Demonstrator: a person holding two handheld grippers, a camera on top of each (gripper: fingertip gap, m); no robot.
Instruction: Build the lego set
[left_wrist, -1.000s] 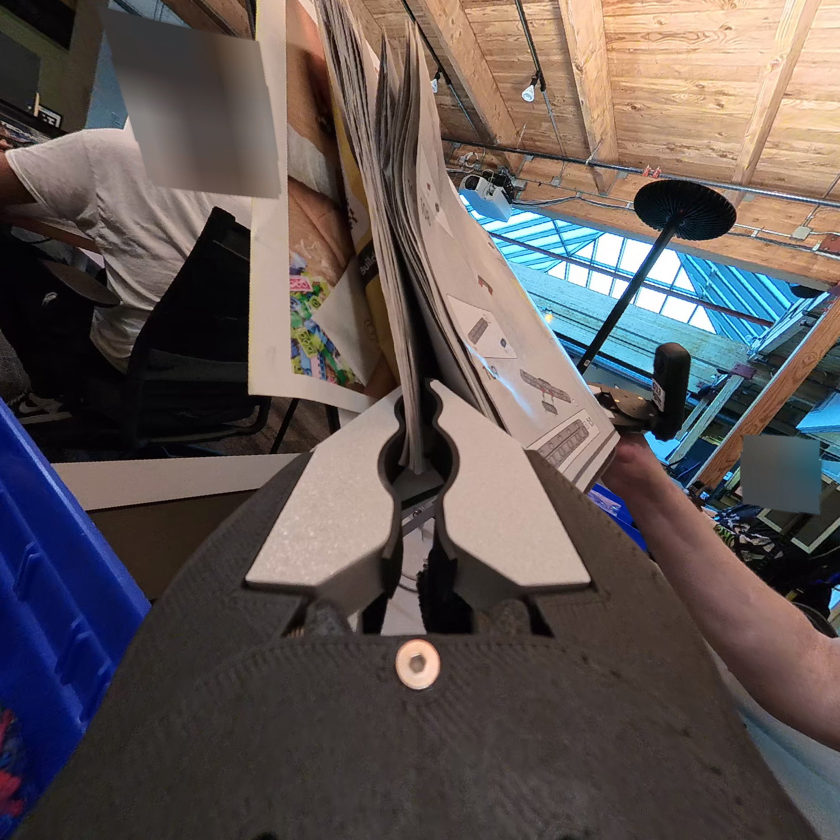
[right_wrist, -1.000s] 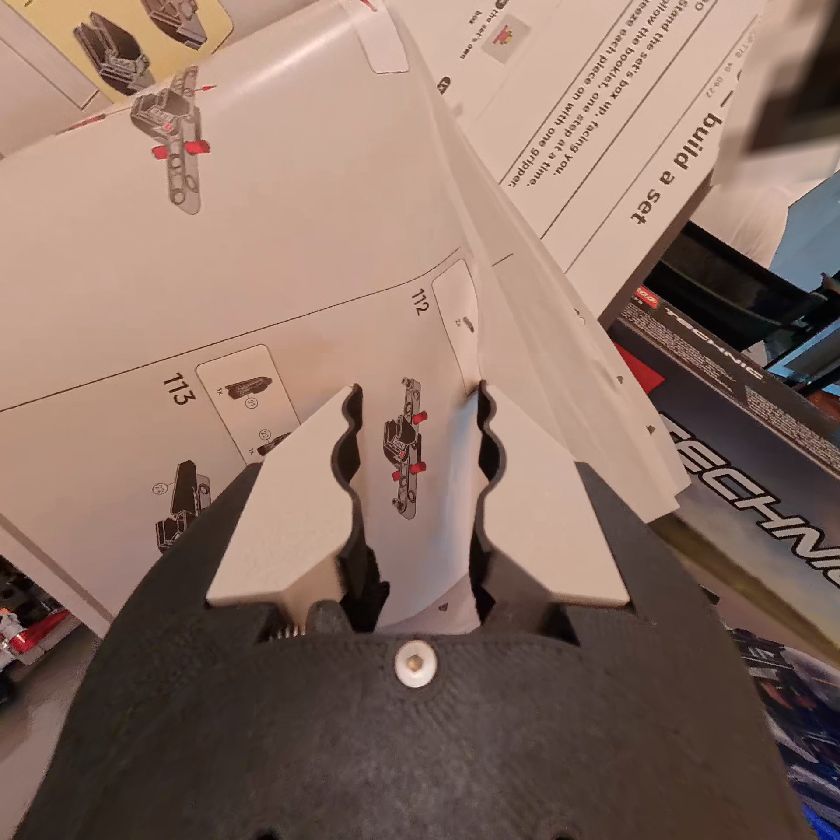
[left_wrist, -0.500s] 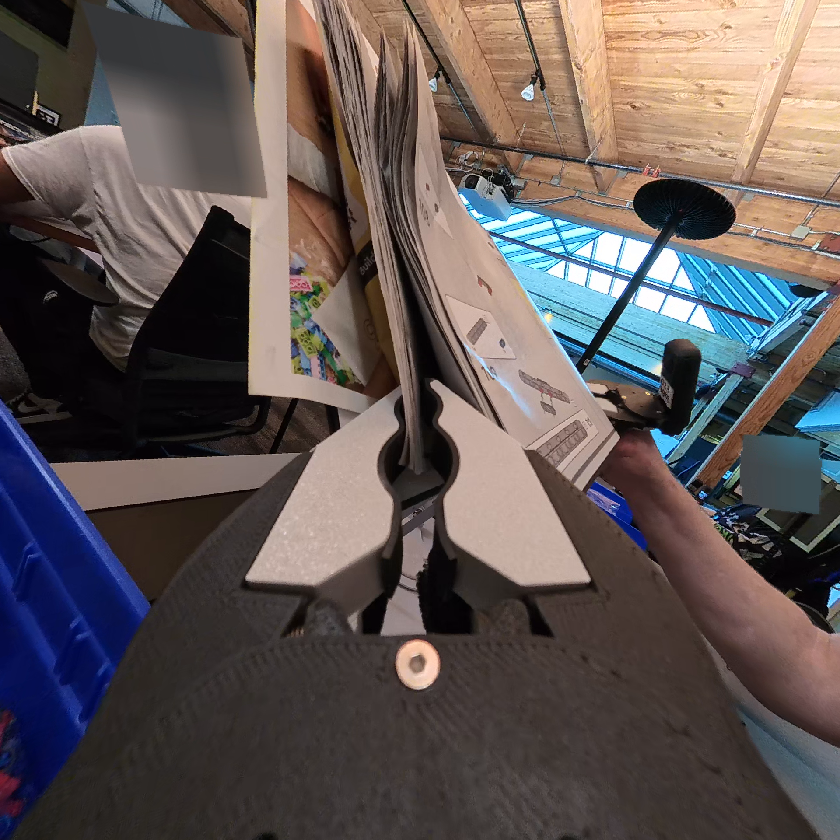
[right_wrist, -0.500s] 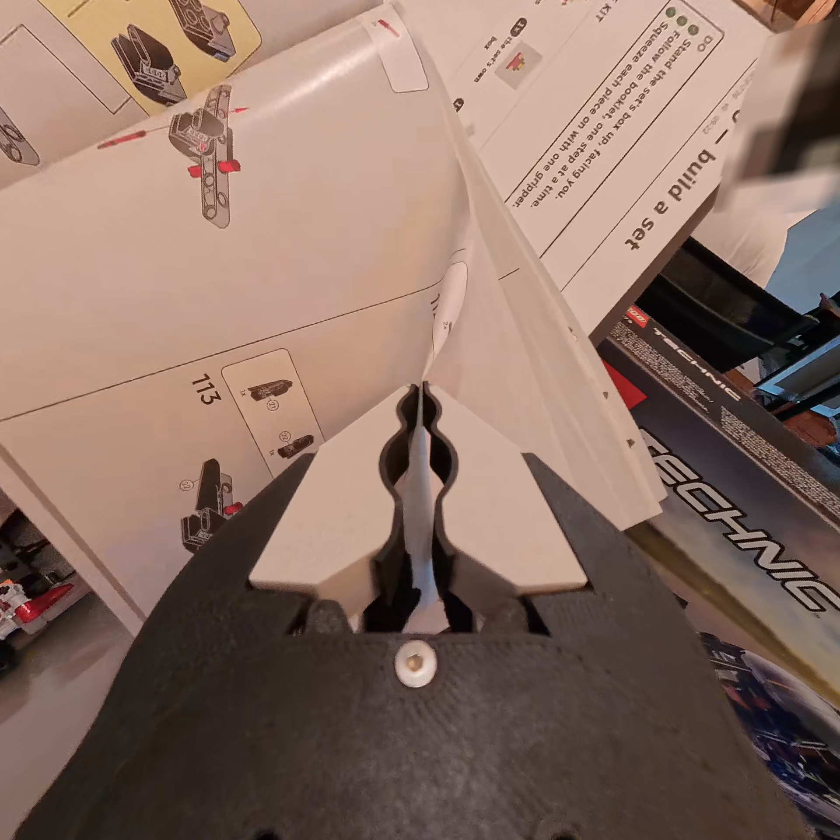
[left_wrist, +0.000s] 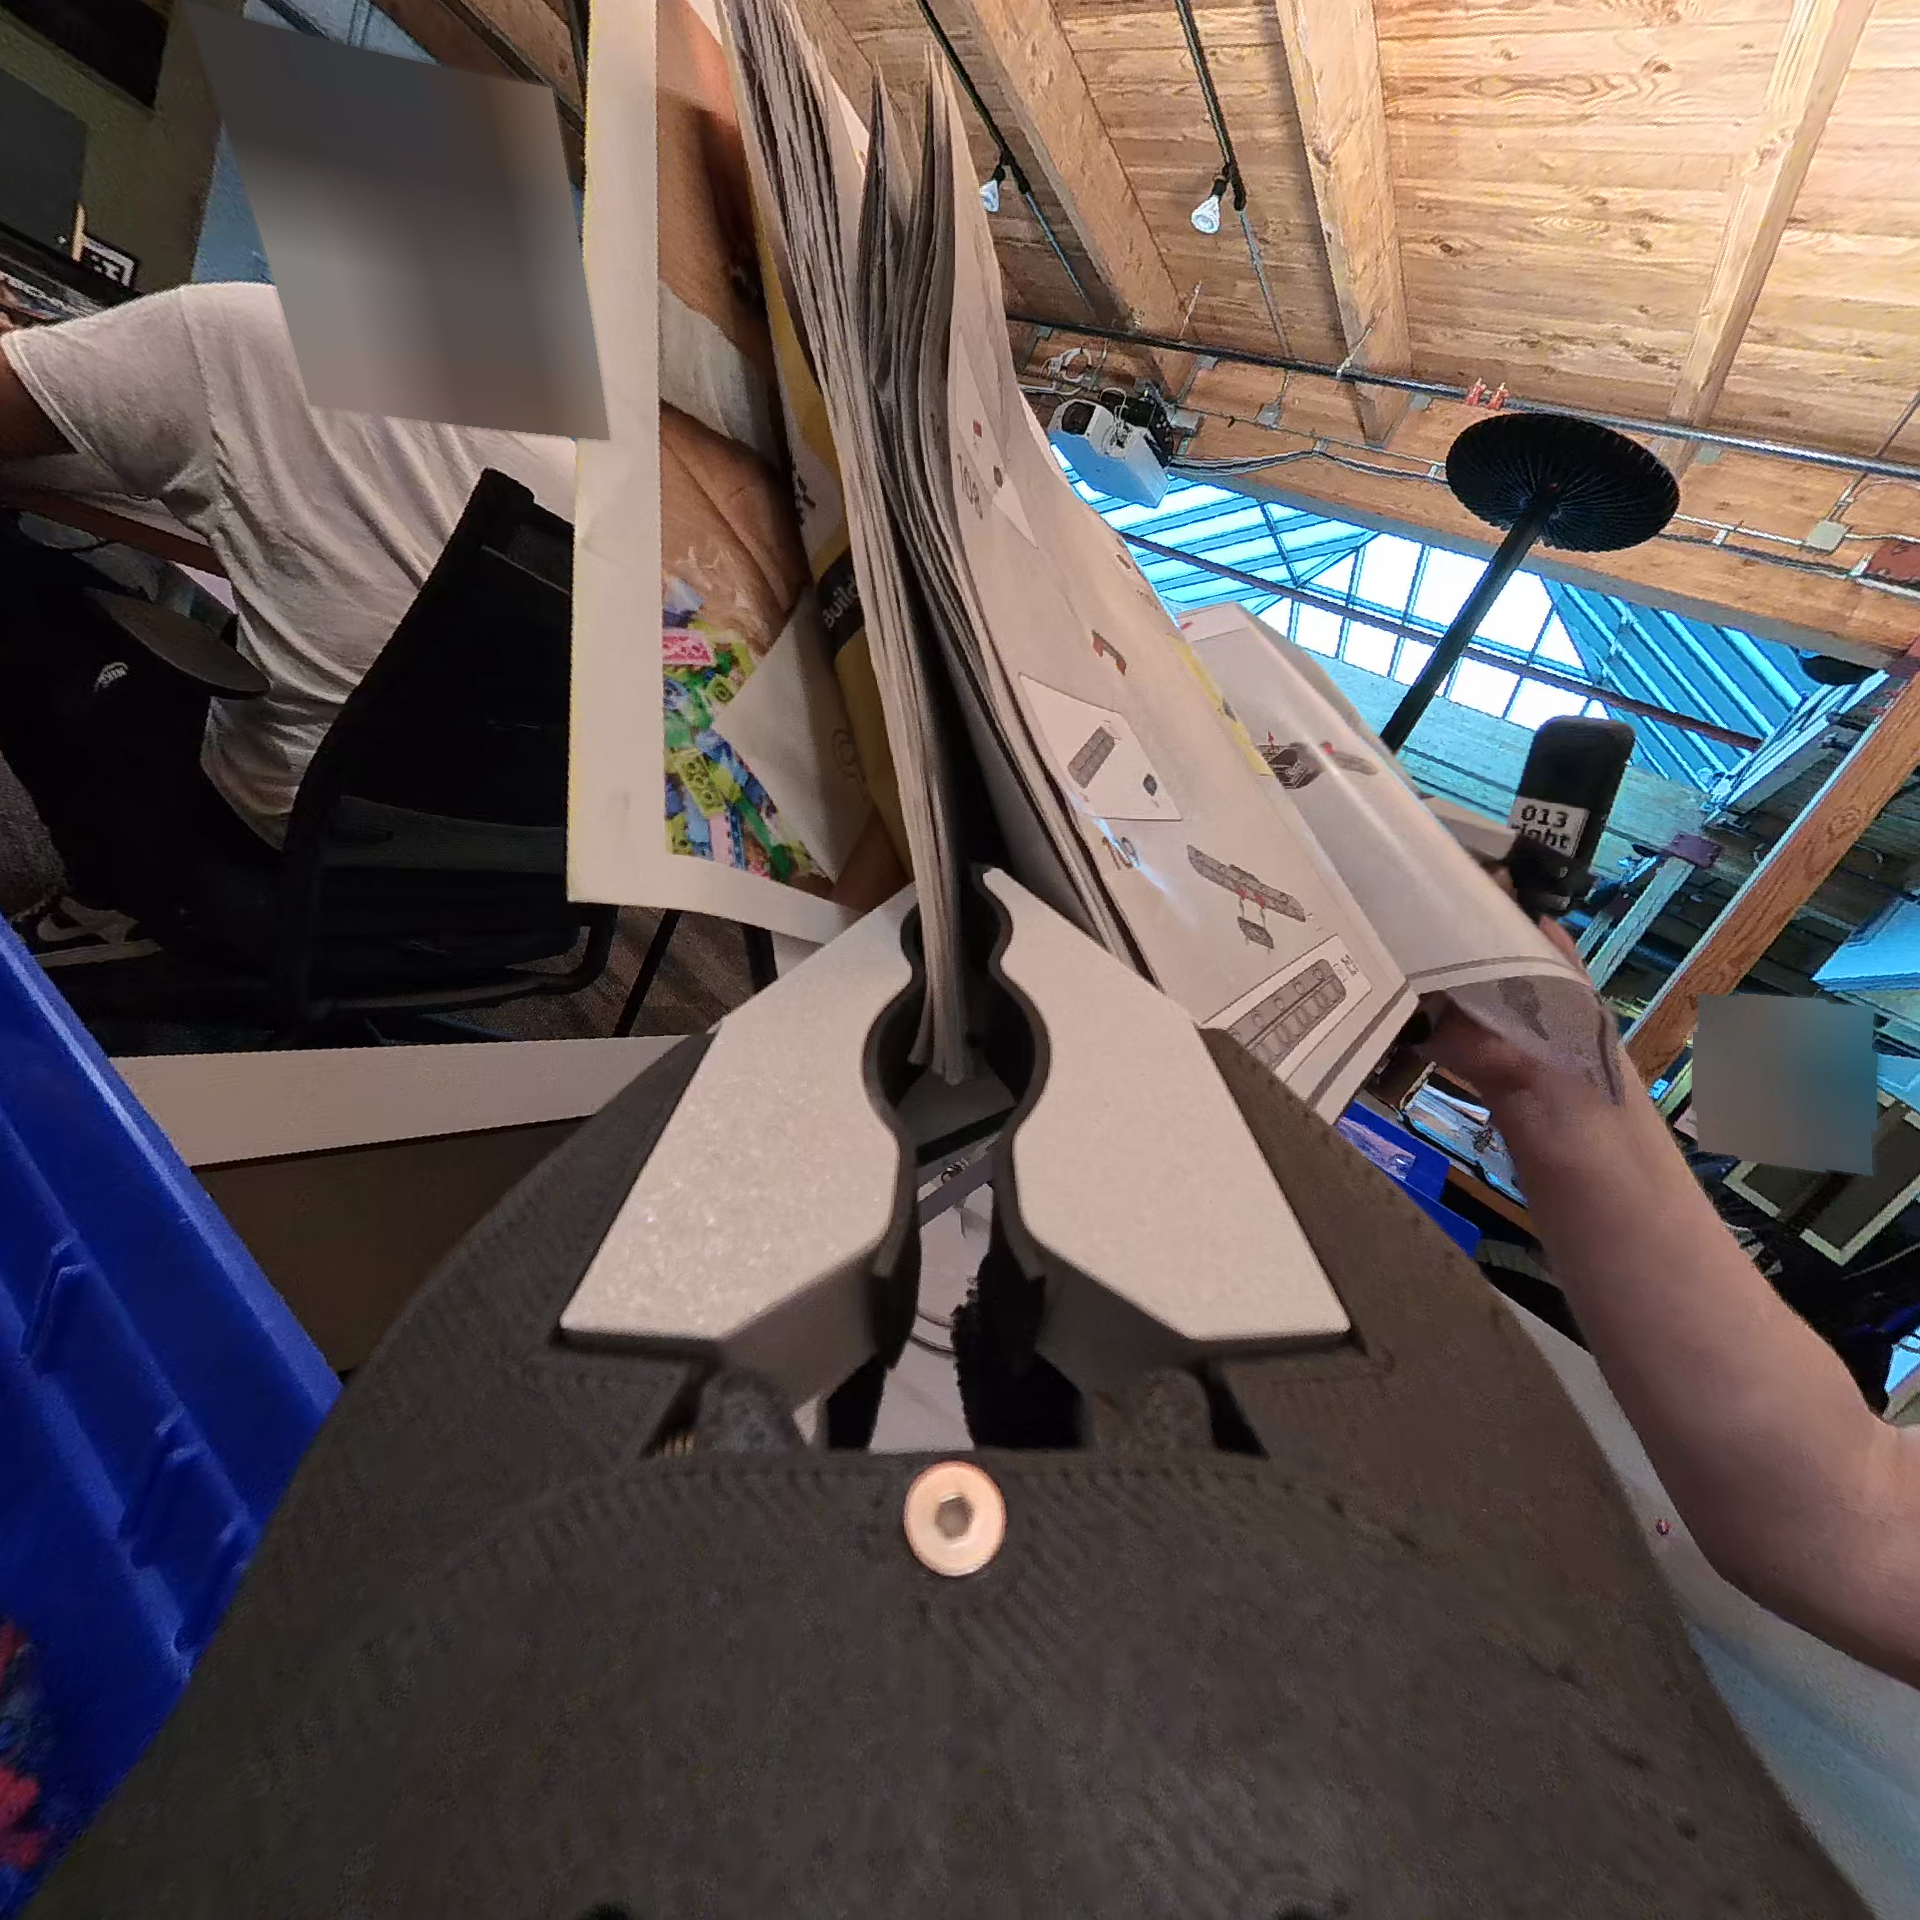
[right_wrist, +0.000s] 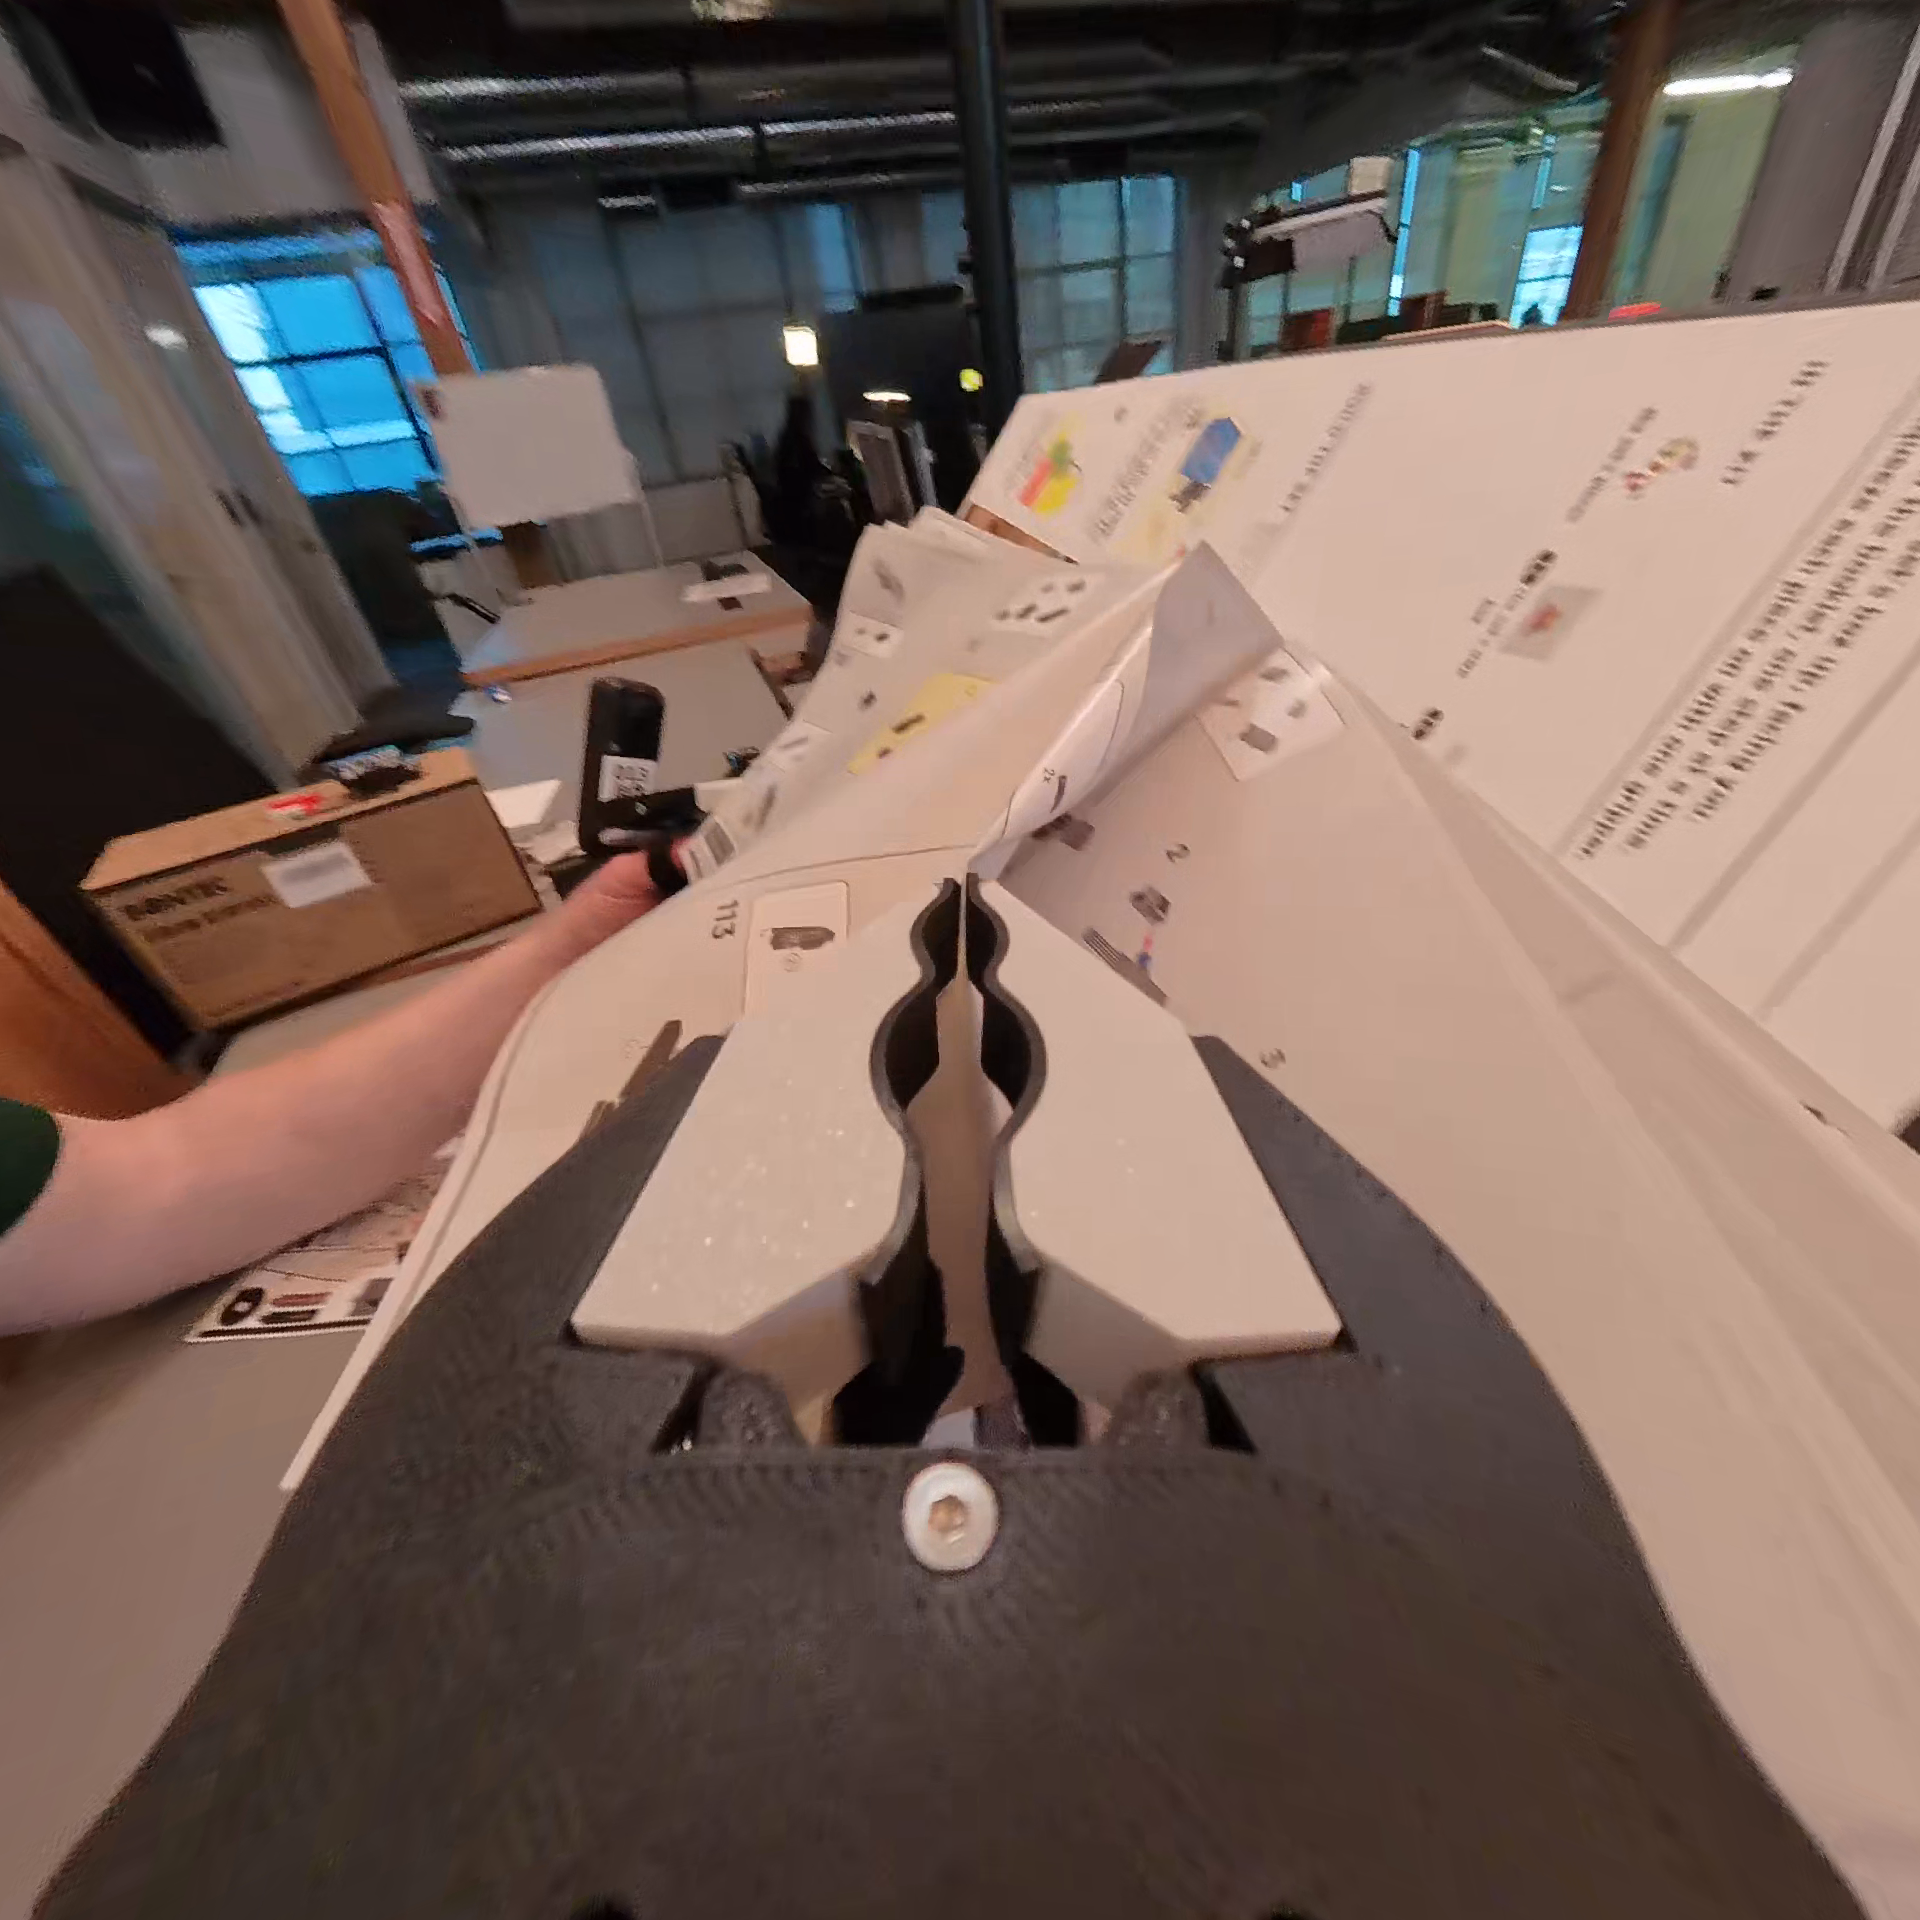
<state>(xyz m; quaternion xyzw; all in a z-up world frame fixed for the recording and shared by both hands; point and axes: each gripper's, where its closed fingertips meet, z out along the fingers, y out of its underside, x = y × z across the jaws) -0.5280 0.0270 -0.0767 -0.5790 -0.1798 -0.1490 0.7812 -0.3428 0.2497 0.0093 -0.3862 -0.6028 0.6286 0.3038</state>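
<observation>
The Lego instruction booklet (left_wrist: 1122, 748) stands open, its pages fanned upward. My left gripper (left_wrist: 951, 894) is shut on a thick stack of its pages near the spine edge. My right gripper (right_wrist: 961, 888) is shut on a single page (right_wrist: 1164, 665), which is lifted and curling away from the other booklet pages (right_wrist: 1403, 1039). In the left wrist view the right gripper (left_wrist: 1558, 821) and its hand show far right, at the edge of the raised page. In the right wrist view the left gripper (right_wrist: 623, 769) shows at the booklet's far side. No bricks are visible.
A blue bin (left_wrist: 104, 1351) is close on the left. A person in a white T-shirt (left_wrist: 208, 468) sits on a black chair behind. A white printed sheet (right_wrist: 1610, 582) stands behind the booklet. A cardboard box (right_wrist: 312, 894) and a sticker sheet (right_wrist: 301, 1299) lie on the table. Some 30 centimetres of space lies between my two pairs of fingers.
My right gripper closed on one page, then lifted it and swung it over, so its view now faces the room. My left gripper stayed shut on the page stack.
</observation>
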